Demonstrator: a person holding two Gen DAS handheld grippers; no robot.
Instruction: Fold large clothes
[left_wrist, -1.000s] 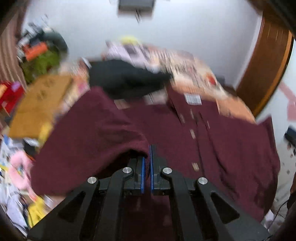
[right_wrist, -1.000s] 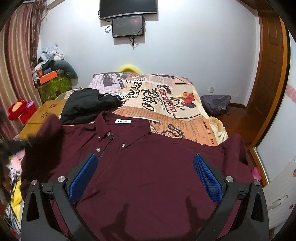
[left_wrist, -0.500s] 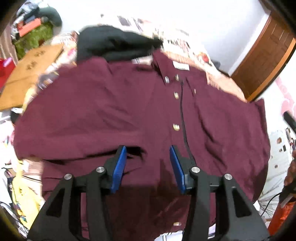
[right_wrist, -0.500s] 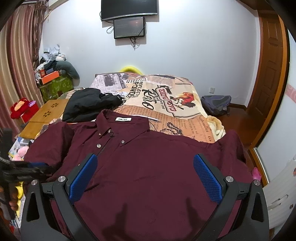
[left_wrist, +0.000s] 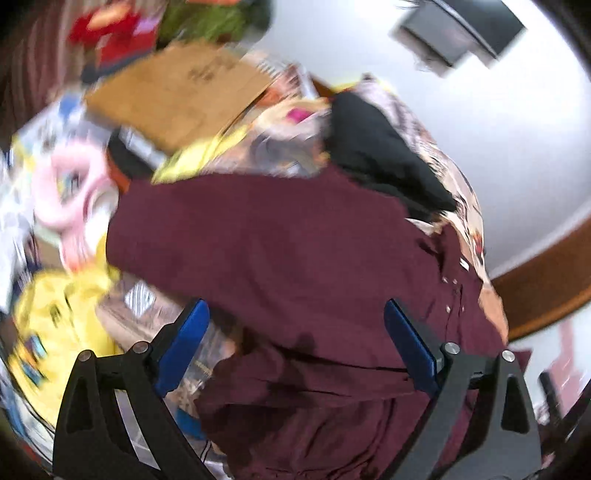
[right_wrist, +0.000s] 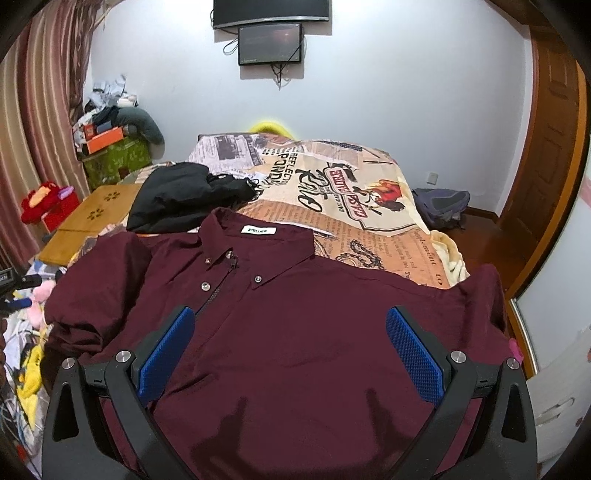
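Observation:
A large maroon button-up shirt (right_wrist: 295, 325) lies front up on the bed, collar toward the wall, its left sleeve bunched at the bed's left edge. My right gripper (right_wrist: 290, 350) is open and empty, hovering over the shirt's lower front. My left gripper (left_wrist: 295, 343) is open and empty above the shirt's left sleeve and side (left_wrist: 280, 266); that view is tilted and blurred.
A black garment (right_wrist: 184, 199) lies on the printed bedspread (right_wrist: 351, 199) behind the collar. A wooden lap table (right_wrist: 92, 218), toys and clutter (left_wrist: 62, 192) crowd the left side of the bed. A backpack (right_wrist: 441, 206) and a door (right_wrist: 546, 147) are at right.
My left gripper let go of the sleeve it held, opened wide, and swung left and down toward the shirt's left side. The sleeve now lies on the bed. The right gripper stayed put.

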